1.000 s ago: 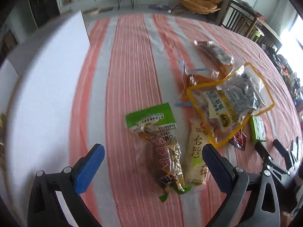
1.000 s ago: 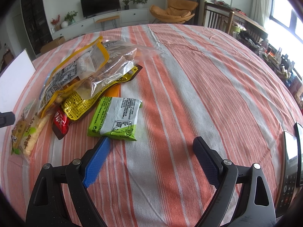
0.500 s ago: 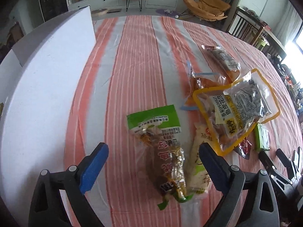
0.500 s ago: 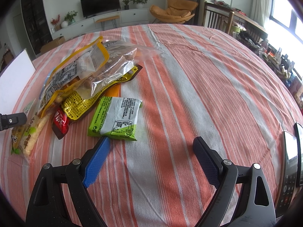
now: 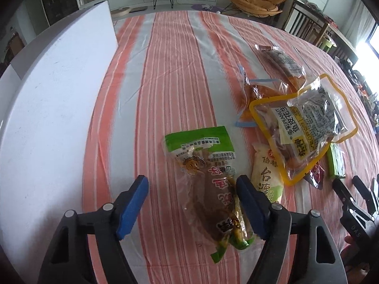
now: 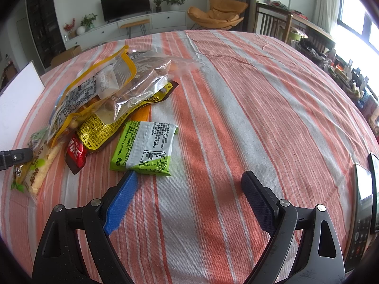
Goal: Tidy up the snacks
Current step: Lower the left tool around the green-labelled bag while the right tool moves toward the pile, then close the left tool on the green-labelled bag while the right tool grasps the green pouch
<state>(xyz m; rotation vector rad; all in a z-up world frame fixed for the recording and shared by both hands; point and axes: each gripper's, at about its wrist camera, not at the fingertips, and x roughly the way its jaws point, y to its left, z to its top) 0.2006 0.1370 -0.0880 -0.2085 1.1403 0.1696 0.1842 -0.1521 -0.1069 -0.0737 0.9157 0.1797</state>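
Hovering low over the striped tabletop (image 5: pixel 170 75), the left gripper (image 5: pixel 191 203) has its jaws released around the lower half of the green-topped snack pouch (image 5: pixel 208 179), which lies toward the near edge beside a white box (image 5: pixel 52 99). The pouch looks light, crinkly and slippery; pinching across its filled middle seems safest. The right gripper (image 6: pixel 189 201) is spread wide, empty, near a green sachet (image 6: pixel 144 149).

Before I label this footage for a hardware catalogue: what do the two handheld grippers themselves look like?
The left gripper and right gripper match: glossy black plastic fingers with triangular cut-outs and silver pivot bolts. Each carries textured blue pads; on both, the left-side pad reads brighter blue and the right-side one darker navy. No cables or sleeves show. In the left wrist view the right gripper's black body bears small white lettering, seemingly "DAS".
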